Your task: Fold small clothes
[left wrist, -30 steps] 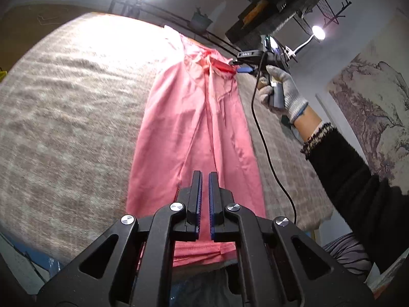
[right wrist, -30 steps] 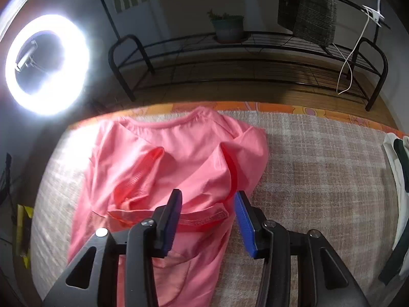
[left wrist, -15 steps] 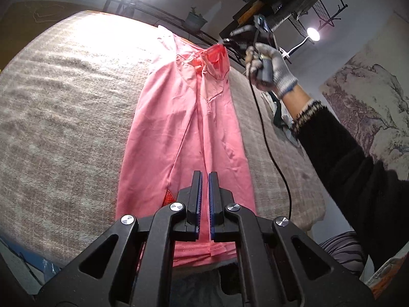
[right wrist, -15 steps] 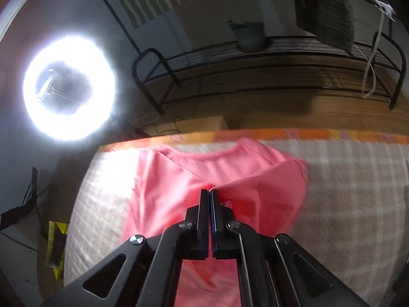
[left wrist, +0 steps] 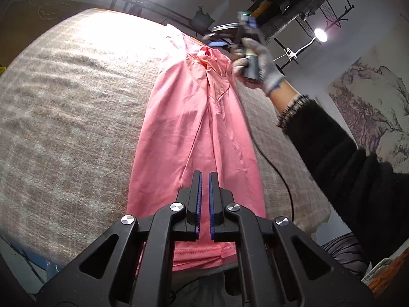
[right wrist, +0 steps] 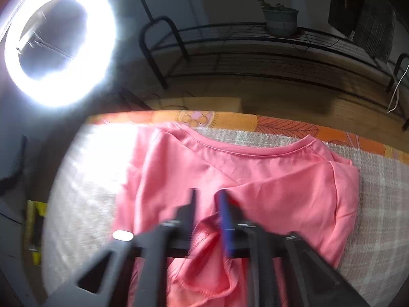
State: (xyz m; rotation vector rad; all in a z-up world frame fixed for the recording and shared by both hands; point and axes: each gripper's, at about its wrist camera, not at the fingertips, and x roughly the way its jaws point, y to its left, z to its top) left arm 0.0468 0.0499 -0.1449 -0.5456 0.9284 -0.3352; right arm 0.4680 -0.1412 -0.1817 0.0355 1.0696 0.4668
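The right wrist view is smeared by motion, so the outlines of the right gripper (right wrist: pixel 207 204) are soft and its fingertips hard to place; its jaws stand apart and have just been opening, with a loose fold of fabric rising between them but no pad visibly pressing on it. The pink short-sleeved cotton shirt (left wrist: pixel 202 133) lies flat on the beige plaid woven blanket (left wrist: pixel 66 117) that covers the surface, folded lengthwise into a narrow strip. In the left wrist view its long axis runs straight away from the camera, hem nearest and neckline at the far end; in the right wrist view the ribbed neckline (right wrist: pixel 245 151) lies close to the far edge of the blanket, with an orange patterned cloth (right wrist: pixel 286 125) showing beyond it. The hem is partly hidden under the left gripper (left wrist: pixel 204 176), whose jaws are closed together with only a thin slit between the blue pads; whether they pinch any cloth cannot be told. At the collar end, a hand in a grey knit glove (left wrist: pixel 258 64) holds the right gripper just above the shirt, its black fuzzy sleeve (left wrist: pixel 340 158) cut off at the frame's right edge. A white ring light (right wrist: pixel 56 41) glares out much of the blanket's far left.
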